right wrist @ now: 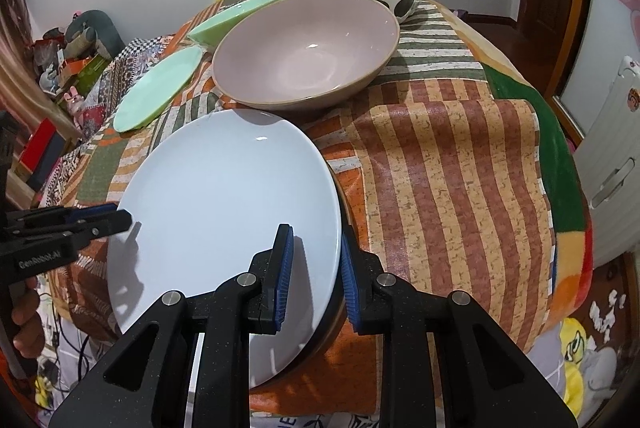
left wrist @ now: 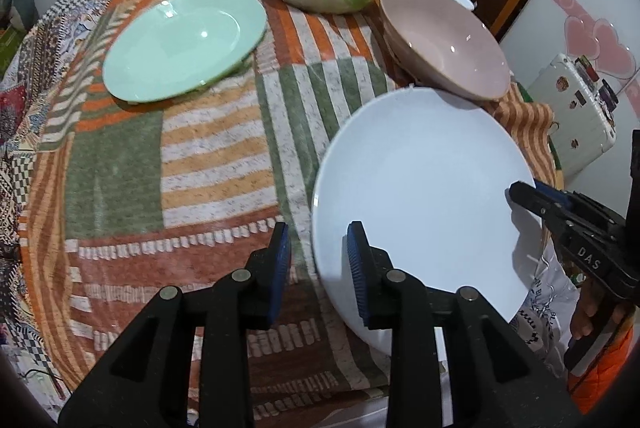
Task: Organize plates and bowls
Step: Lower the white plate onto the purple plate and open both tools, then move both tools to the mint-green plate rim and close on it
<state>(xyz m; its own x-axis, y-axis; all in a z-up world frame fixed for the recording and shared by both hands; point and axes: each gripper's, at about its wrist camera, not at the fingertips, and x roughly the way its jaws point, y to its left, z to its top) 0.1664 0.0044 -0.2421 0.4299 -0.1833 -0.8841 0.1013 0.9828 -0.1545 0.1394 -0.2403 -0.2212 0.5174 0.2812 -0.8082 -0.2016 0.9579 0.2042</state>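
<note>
Your right gripper (right wrist: 316, 268) pinches the white plate's (right wrist: 224, 204) rim; left fingers (left wrist: 358, 260) opening, loose around its edge. It's stiff, glossy, breakable.

Patchwork-clothed table (left wrist: 208, 156) — plates (left wrist: 184, 44), bowls (left wrist: 444, 40)

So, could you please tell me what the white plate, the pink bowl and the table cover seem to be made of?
White plate: probably glazed ceramic or opal glass; smooth, glossy, with a sharp highlight near its rim.
Pink bowl: likely glazed stoneware; satin sheen, with a browner, unglazed-looking rim.
Table cover: looks like printed vinyl or oilcloth; striped, faintly shiny, folded stiffly at its edge.
</note>
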